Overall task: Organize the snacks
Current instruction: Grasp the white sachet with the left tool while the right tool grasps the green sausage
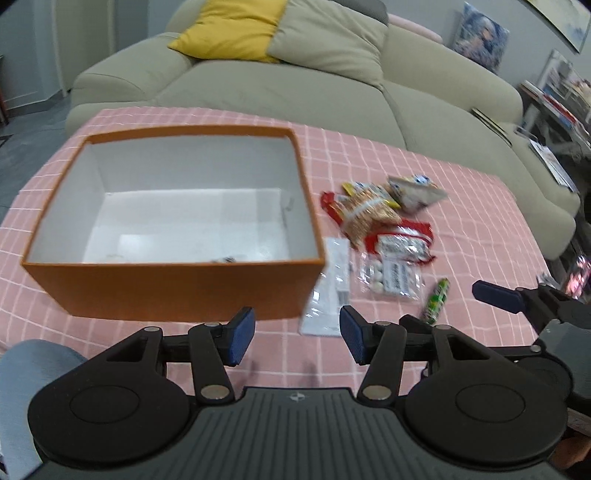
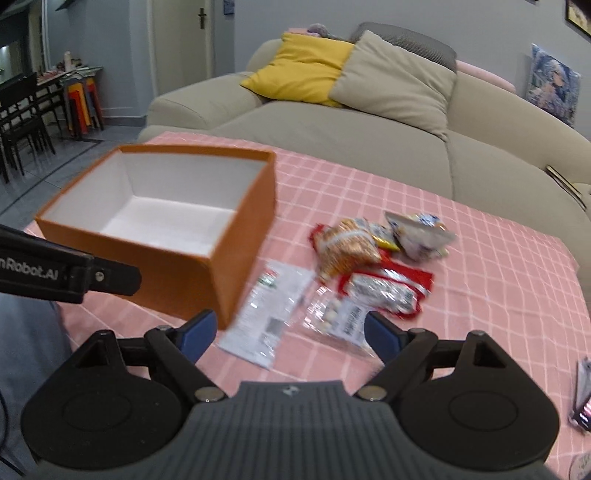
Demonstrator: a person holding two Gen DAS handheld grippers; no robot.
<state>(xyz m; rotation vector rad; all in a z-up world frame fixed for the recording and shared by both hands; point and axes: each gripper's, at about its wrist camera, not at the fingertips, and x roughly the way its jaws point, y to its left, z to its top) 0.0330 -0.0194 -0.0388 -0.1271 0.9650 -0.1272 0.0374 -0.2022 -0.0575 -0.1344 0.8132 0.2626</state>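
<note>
A: Our left gripper has its blue pads spread wide with nothing between them. It hangs above the pink checked cloth, just short of the near wall of the orange box.

B: And our right gripper is just as wide, empty too. Taking the box as our mark again, its left pad sits by the box's near corner, and between the pads, a little ahead of them, we see the flat white packet and the clear bag of white candies.

A: From our left view the white packet lies against the box's right side, just ahead of our right-hand pad. The candy bag is next to it, farther from the box.

B: Beyond those, still right of the box, the red and silver pack touches the candy bag, with the orange patterned bag and a grey-white pouch behind it.

A: We also see a small green stick pack, farthest of the pile from the box, near the finger of our right gripper.

B: The box is open; something small and dark lies at its near inner edge, too hidden to name.

A: Behind the box stands the beige sofa with a yellow cushion.
</note>
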